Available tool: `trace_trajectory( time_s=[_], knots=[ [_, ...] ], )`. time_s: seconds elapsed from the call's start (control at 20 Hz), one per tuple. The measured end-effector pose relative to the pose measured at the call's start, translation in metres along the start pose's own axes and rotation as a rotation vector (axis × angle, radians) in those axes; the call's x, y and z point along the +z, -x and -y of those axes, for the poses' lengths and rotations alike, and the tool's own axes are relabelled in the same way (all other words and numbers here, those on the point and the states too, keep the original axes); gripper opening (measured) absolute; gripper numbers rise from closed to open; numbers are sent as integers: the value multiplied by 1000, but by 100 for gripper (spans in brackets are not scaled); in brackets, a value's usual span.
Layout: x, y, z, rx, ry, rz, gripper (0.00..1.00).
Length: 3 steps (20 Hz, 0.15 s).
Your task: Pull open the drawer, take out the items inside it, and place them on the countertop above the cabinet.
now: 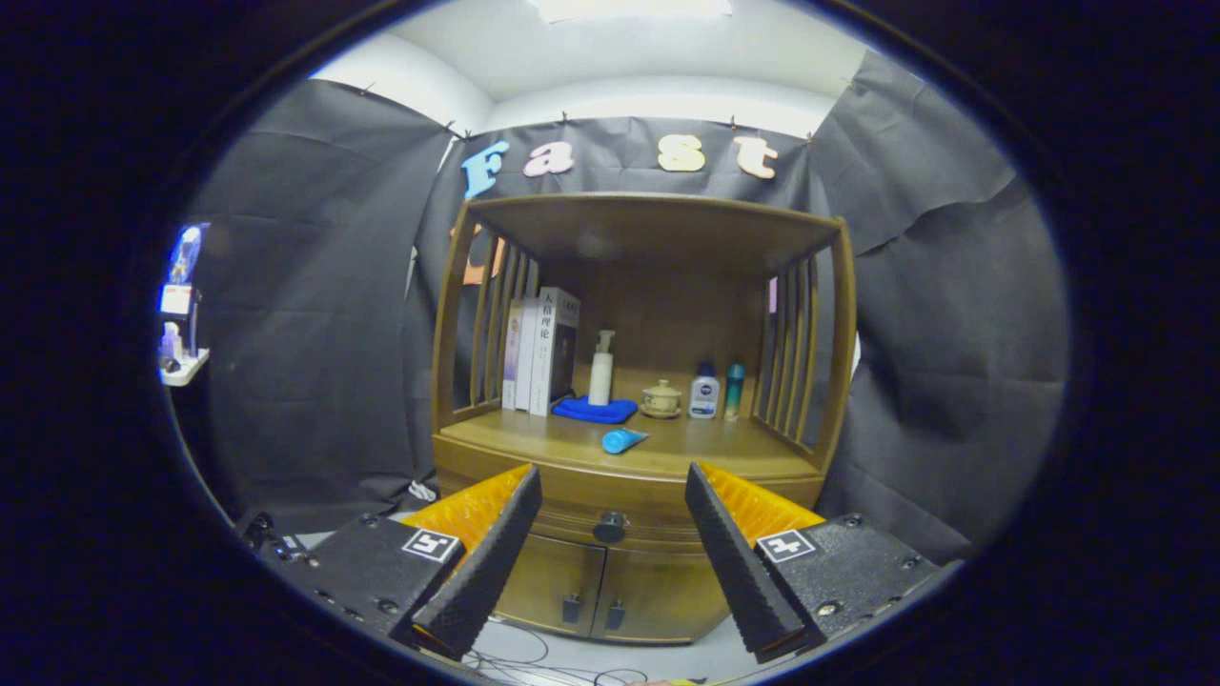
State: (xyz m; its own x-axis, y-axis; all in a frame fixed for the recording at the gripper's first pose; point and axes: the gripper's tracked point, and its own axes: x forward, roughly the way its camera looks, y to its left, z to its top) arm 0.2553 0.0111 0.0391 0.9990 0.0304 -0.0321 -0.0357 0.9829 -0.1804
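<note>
While the tongs gape wide before the shut drawer, a blue tube lies on the countertop

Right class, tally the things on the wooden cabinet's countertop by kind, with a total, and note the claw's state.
Books: 3
Bottles, pump, white, teal: 3
Blue cloth: 1
Lidded cup: 1
Blue tube: 1
Total: 9
Claw: open, drawer knob ahead between its fingers.

Gripper held level, pointing forward. Its 2 fingers are spread wide apart, angled outward from base to tip. Nothing lies between them; neither finger touches anything.
</note>
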Motion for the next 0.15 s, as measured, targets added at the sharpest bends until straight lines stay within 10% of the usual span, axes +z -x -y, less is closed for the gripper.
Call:
trace_trajectory(
  time_s=[0.15],
  knots=[
    [-3, 29, 2, 18, -57, -12, 99]
  ],
)
